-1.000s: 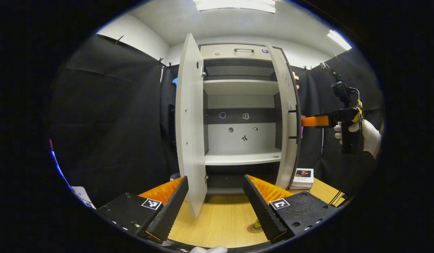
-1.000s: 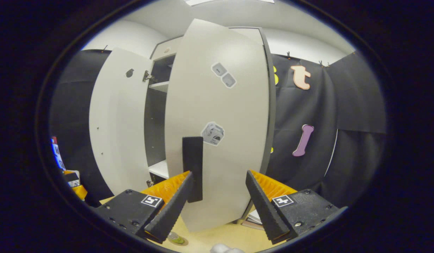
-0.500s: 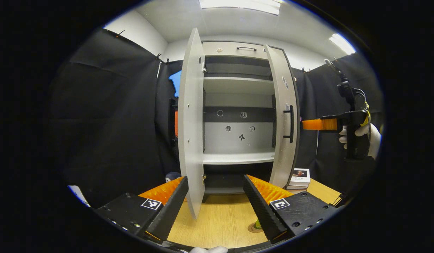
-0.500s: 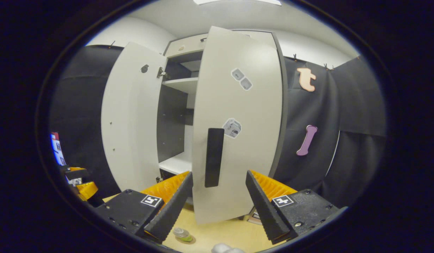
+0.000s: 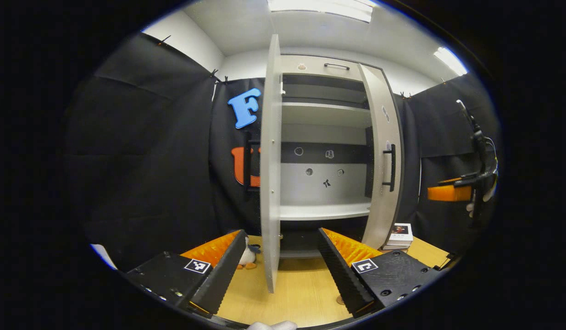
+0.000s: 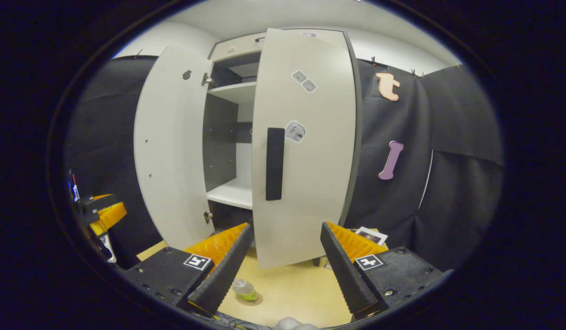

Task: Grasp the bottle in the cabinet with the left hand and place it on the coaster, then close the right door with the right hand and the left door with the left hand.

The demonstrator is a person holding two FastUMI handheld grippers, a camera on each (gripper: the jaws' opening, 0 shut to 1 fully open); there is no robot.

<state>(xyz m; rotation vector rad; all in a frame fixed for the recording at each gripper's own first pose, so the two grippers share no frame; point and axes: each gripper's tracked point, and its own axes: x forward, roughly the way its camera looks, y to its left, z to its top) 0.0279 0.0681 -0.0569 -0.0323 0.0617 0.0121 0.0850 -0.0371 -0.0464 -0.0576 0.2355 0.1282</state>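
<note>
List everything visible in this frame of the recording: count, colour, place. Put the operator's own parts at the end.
Cabinet: one, grey and dark, on the table, shelves bare.
Left door: one, pale grey, swung wide open.
Right door: one, pale grey with a dark handle, partly closed.
Bottle: one, clear with green, upright on the coaster in front of the cabinet.
Coaster: one, brown, on the table.
Table: one, light wood.
Books: small stack, white, right of the cabinet.
Toy: one small, white with orange feet, left of the left door.
Left gripper: open, empty, facing the left door's edge.
Right gripper: open, empty, facing the right door.
</note>
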